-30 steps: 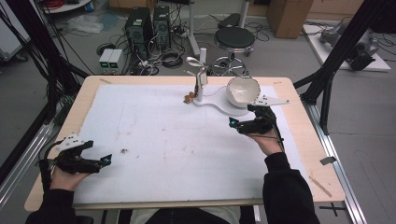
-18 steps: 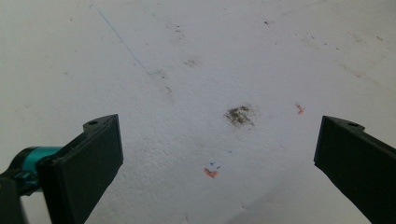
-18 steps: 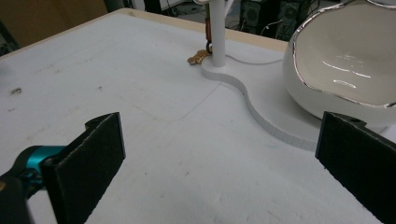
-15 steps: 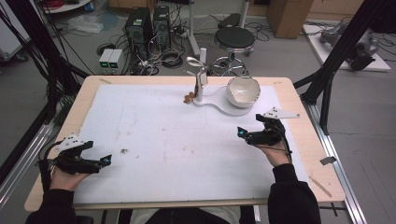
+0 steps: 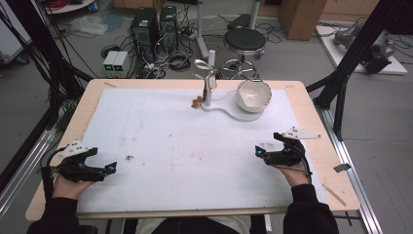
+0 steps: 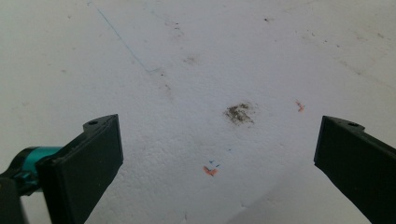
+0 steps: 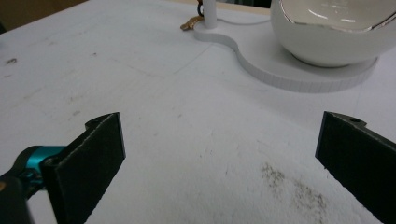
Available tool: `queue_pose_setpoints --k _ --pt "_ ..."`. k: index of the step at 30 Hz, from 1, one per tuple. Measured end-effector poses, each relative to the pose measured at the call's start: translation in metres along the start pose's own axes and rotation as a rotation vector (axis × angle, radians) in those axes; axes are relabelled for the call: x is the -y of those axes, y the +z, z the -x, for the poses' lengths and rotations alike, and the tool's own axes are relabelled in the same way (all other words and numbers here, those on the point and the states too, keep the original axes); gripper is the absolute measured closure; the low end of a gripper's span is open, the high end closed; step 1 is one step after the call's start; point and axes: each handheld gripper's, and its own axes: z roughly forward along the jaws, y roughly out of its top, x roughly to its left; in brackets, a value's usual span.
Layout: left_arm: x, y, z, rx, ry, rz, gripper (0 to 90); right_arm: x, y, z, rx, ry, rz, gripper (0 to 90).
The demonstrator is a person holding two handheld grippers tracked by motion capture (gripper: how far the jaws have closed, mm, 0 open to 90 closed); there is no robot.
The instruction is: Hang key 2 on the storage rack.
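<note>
Surface: white sheet (image 5: 195,146) covers the desk (image 5: 311,97); stains and small orange marks show on it in the left gripper view.
Left gripper: left gripper (image 5: 111,168) rests at the near left corner of the desk, held low over the sheet. Jaws stand wide apart with nothing between them; bare stained sheet lies below.
Right gripper: right gripper (image 5: 258,152) sits near the right edge of the desk, on the near side of the stand and apart from it. Jaws stand wide apart and hold nothing.
Work item: white bowl (image 5: 253,95) sits on the round end of a flat white stand (image 5: 229,108) at the far edge of the desk, right of centre. A thin upright post (image 5: 208,90) rises from the narrow end of the stand, with a small brown piece (image 5: 197,103) at its foot.
Item detail: what the brown piece is cannot be told.
Contact: neither gripper touches the bowl, stand or post.
Progress: judged from the layout, either no handling has begun or the work is finished; both grippers lie idle, well apart from each other.
Remaining: if work is left, the right gripper is the nearer one to reach the bowl.
</note>
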Motion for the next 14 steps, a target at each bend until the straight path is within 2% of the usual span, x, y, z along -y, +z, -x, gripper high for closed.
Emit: queue_pose_setpoints --k 6,14 --pt "0.000 -0.001 0.000 0.000 -0.003 0.006 1.7 0.006 -0.005 -0.002 0.010 -0.022 -0.006 0.4" --pt "-0.001 0.000 0.000 -0.001 -0.003 0.006 1.7 0.004 -0.011 -0.003 0.014 -0.034 0.034 0.4"
